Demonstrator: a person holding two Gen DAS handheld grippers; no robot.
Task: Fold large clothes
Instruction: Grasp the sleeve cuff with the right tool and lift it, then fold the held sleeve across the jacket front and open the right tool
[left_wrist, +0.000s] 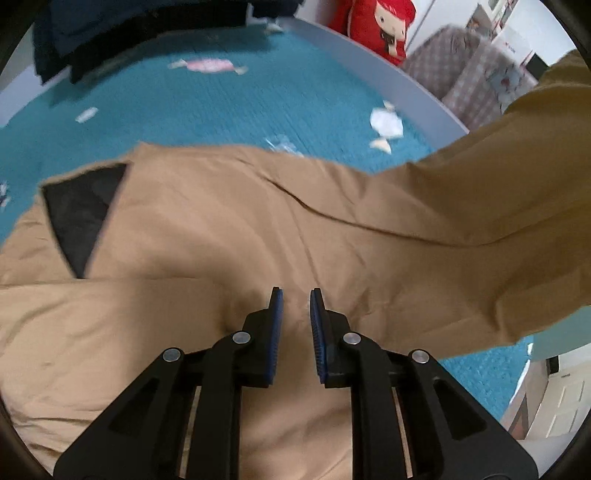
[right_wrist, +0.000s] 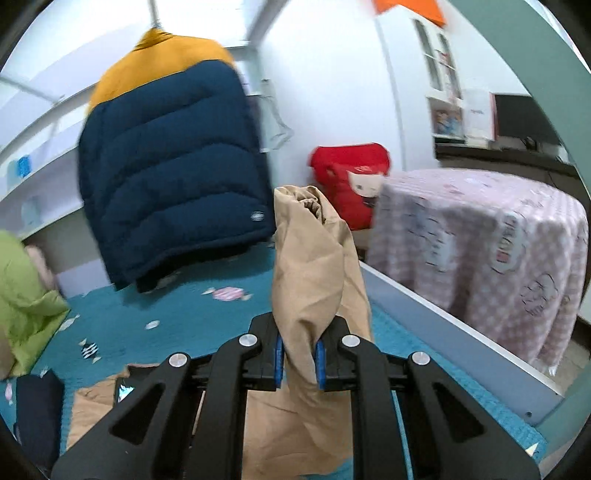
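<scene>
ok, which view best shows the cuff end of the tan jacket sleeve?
Right wrist view: the tan fabric jacket sleeve stands up between the pads of the right hand-held gripper, its gathered cuff opening facing the camera. The left wrist view shows only the sleeve's length running off to the right, cuff out of sight.

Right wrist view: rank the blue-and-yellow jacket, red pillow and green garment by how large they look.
1. Blue-and-yellow jacket, clearly largest.
2 and 3. Red pillow and green garment look alike; the garment is cut off by the edge, so unranked.
</scene>
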